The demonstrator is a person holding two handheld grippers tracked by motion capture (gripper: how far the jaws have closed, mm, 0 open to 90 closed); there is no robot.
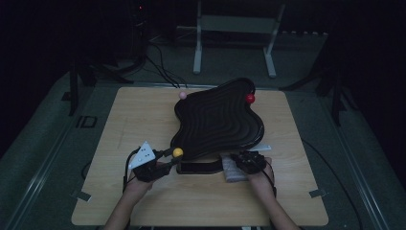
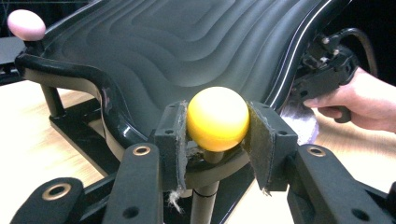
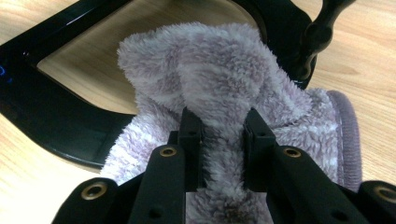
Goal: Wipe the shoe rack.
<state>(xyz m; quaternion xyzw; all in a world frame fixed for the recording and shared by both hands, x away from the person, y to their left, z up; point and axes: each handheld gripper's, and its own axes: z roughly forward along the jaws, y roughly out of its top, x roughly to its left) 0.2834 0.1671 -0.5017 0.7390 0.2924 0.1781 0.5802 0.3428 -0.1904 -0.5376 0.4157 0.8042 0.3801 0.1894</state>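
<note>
The left claw [image 2: 217, 135] clamps the hard, smooth yellow knob [image 2: 217, 118], steadying the stiff wavy tray [image 1: 218, 120], while the right claw [image 3: 223, 140] pinches the soft, light fleece cloth [image 3: 219, 79] by a bunched fold.

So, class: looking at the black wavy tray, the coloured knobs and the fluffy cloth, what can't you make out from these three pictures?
- High view: the right gripper's jaw tips, hidden by the grey cloth and the hand.
- Left gripper view: the yellow knob's post base, cut off by the bottom edge.
- Right gripper view: the cloth's lower end, hidden behind the jaws.
- High view: the wavy tray's stand, mostly covered by the tray.
</note>
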